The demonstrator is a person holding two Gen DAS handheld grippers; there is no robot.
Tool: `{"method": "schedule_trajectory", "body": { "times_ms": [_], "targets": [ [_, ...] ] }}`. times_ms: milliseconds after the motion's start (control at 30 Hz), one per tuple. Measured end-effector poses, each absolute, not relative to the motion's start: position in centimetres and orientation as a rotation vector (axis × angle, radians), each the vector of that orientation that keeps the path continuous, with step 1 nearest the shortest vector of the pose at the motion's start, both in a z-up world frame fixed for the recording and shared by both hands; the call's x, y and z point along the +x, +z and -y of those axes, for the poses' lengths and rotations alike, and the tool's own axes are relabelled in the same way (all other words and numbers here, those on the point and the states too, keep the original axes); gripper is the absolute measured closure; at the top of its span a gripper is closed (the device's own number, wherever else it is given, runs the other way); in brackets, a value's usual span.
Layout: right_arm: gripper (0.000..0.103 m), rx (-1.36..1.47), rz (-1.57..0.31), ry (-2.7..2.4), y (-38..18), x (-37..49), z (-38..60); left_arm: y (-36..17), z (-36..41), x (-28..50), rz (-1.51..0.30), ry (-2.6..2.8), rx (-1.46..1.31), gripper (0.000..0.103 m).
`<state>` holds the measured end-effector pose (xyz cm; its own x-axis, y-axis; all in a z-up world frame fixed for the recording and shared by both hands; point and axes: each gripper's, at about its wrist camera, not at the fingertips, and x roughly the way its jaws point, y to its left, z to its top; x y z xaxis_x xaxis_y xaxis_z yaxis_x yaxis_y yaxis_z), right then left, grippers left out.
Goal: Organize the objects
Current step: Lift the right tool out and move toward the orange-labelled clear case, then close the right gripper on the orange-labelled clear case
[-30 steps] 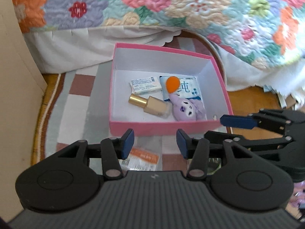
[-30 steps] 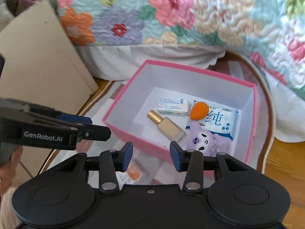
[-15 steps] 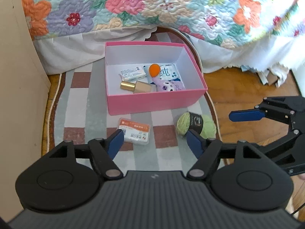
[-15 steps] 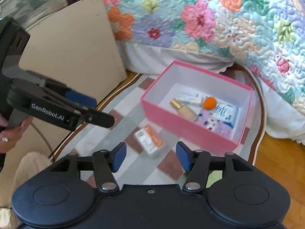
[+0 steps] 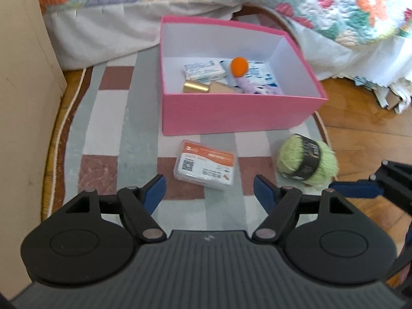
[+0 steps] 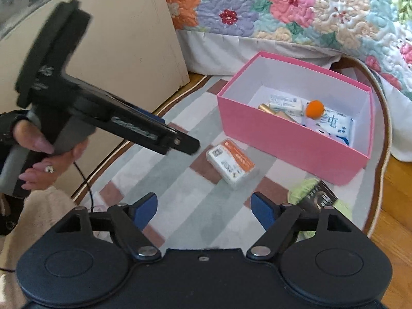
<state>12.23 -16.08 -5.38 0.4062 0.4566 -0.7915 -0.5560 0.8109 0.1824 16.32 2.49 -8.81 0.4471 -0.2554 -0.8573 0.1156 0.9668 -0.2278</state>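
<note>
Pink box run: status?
Left tool open, empty; right tool just opened wider, empty. Packet and yarn on rug, outside box. Nothing blocking either.

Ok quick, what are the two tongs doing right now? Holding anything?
Left tongs: open, empty, above the packet.
Right tongs: just opened wider, empty.

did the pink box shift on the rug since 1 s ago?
No. The pink box sits on the same checks of the rug, same gap from the bedskirt.
</note>
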Motion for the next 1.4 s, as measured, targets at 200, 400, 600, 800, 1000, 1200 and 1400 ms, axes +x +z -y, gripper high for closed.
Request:
{"method": "schedule_trajectory", "body": {
  "times_ms": [200, 400, 600, 800, 1000, 1200, 1400],
  "targets": [
    [0.02, -0.111, -0.952, 0.613, -10.3, 15.0, 14.5, -13.4, -3.2, 19.0, -1.066, -0.197, -0.178, 0.029],
    [0.02, -0.079, -0.977, 0.591, -13.6, 17.6, 14.3, -16.7, -4.8, 20.7, -1.062, -0.178, -0.255, 0.031],
    [0.02, -0.032, -1.015, 0.586, -16.0, 19.2, 14.2, -18.1, -5.3, 21.1, -1.067, -0.199, -0.298, 0.031],
    [0.02, -0.046, -1.007, 0.562, -17.7, 19.1, 13.3, -19.0, -5.5, 21.8, -1.03, -0.25, -0.348, 0.035],
    [0.02, -0.101, -0.969, 0.547, -19.5, 19.2, 12.6, -19.6, -5.7, 21.3, -1.05, -0.312, -0.463, 0.058],
    [0.021, -0.013, -1.032, 0.5, -19.0, 18.5, 13.3, -20.3, -5.6, 18.7, -1.135, -0.35, -0.571, 0.06],
    [0.021, 0.01, -1.053, 0.468, -19.5, 16.5, 14.6, -20.4, -3.7, 17.4, -1.179, -0.324, -0.583, 0.06]
  ]
}}
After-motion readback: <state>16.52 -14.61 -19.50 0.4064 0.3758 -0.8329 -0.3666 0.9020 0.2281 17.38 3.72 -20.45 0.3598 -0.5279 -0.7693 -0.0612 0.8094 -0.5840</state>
